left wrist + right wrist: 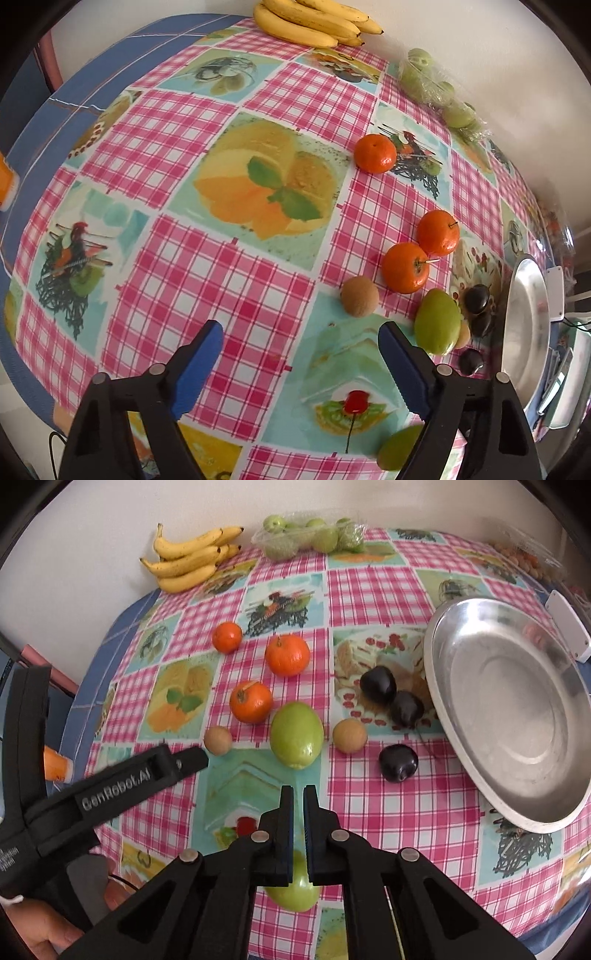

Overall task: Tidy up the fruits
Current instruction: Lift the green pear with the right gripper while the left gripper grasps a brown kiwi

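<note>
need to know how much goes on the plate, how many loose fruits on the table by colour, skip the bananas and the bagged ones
orange: 3
green: 2, one of them partly hidden under the right hand-held gripper
dark purple: 3
tan brown: 2
total: 10

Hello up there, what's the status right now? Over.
Left gripper open, empty above the checked tablecloth. Right gripper nearly shut, holding nothing. Round metal tray empty; oranges, green fruit, dark plums loose on cloth. Nothing blocking.
</note>
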Demonstrator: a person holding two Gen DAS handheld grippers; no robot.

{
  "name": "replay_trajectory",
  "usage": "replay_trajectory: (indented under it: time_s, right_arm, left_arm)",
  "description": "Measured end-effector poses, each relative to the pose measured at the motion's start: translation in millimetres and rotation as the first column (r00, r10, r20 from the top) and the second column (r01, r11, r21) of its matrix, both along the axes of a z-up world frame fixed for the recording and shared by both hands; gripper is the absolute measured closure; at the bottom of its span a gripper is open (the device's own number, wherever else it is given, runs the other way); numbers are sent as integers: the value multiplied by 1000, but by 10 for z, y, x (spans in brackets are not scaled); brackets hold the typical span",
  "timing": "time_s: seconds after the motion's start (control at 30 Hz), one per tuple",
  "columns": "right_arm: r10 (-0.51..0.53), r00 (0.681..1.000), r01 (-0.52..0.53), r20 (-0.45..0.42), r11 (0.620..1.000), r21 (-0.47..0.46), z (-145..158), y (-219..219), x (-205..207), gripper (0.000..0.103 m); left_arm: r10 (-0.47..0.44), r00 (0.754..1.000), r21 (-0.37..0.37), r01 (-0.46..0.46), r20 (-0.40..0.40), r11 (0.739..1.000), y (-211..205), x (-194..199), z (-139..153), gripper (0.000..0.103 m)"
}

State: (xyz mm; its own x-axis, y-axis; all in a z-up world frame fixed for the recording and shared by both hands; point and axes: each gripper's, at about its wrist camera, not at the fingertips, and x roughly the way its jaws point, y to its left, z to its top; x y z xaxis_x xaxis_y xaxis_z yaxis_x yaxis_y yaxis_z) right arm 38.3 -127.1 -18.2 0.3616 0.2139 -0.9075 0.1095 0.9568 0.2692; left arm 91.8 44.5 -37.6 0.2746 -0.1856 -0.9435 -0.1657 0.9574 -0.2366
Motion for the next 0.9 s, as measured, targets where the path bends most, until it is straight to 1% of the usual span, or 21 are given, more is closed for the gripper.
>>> replay_trajectory:
  time_s: [0.07,0.13,0.2,0.23,0.33,0.43,0.5,0.6,0.67,0.73,0.83,0.9]
  right_arm:
    - [15,1000,-15,-19,1000,0,-28,9,-22,98]
    - [27,1000,-27,-15,1000,5,-12,21,-43,97]
    - [31,999,-31,-13,1000,-4,8,8,-72,97]
    - [27,999,-27,-17,1000,-4,6,-5,-80,95]
    - [15,999,-14,-39,1000,16,-27,-43,-99,81]
    - [26,998,-25,-50,999,27,-32,-21,-120,72]
    - [36,998,-35,-53,999,29,-29,0,-141,72]
    - [43,996,-41,-84,999,19,-74,24,-143,71]
    - [45,995,-43,-90,999,32,-104,38,-134,69]
    - [51,995,-49,-86,999,21,-102,59,-138,69]
    - [74,992,-72,-97,997,20,-127,112,-150,66]
    - [90,991,-91,-102,996,-5,-128,151,-156,66]
  left_arm:
    - [-10,1000,2,10,3,1000,-18,20,15,16]
    - [-21,1000,5,20,4,1000,-24,-2,42,16]
    - [-23,1000,7,23,-10,1000,-26,-16,44,16]
    - [-21,1000,5,21,-18,1000,-24,-31,41,16]
    - [-24,999,14,25,-40,1000,-28,-72,15,16]
    - [-35,997,17,36,-66,999,-38,-124,-35,16]
    - [-37,996,22,38,-80,999,-38,-143,-63,16]
    - [-37,995,25,39,-96,999,-31,-144,-100,16]
    - [-37,994,25,40,-102,999,-32,-148,-121,16]
    - [-39,993,24,42,-107,999,-7,-219,-126,15]
    - [-39,991,19,42,-125,999,-29,-232,-197,16]
    - [-37,991,24,41,-128,999,-31,-240,-215,15]
